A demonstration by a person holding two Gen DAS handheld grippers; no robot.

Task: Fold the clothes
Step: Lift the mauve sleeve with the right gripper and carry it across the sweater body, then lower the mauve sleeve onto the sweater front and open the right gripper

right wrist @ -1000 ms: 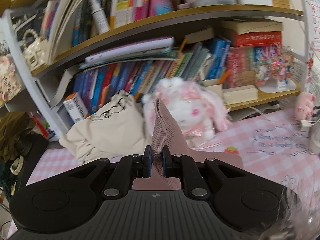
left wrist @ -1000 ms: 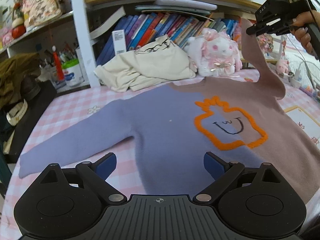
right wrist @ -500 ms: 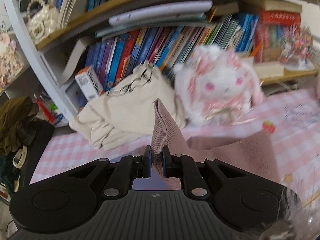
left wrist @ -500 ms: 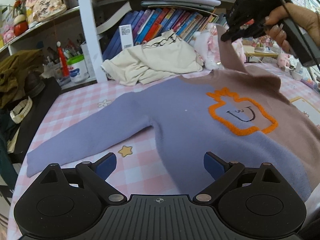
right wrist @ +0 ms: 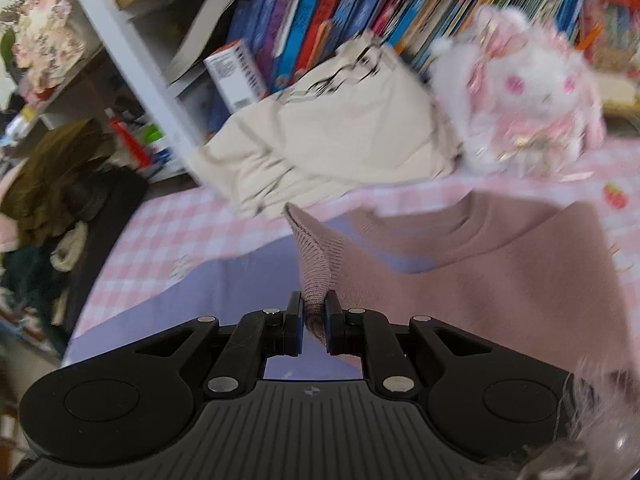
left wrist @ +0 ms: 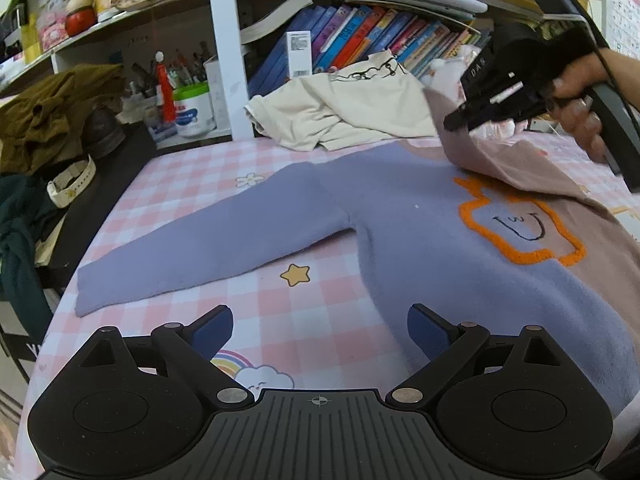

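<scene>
My right gripper (right wrist: 313, 322) pinches the pink sleeve (right wrist: 316, 264); I should lay it flat across the sweater (left wrist: 420, 216). My left gripper (left wrist: 320, 334) is wide apart, empty.

Cream garment (left wrist: 348, 108) heaped before shelved books (left wrist: 360, 36); plush rabbit (right wrist: 524, 108) beside it.

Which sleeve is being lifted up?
The mauve sleeve, pinched in the right hand-held gripper. The purple sleeve lies flat on the table.

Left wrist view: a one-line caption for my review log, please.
Right gripper carries the sweater's pink sleeve over its front; open left gripper hovers.
</scene>
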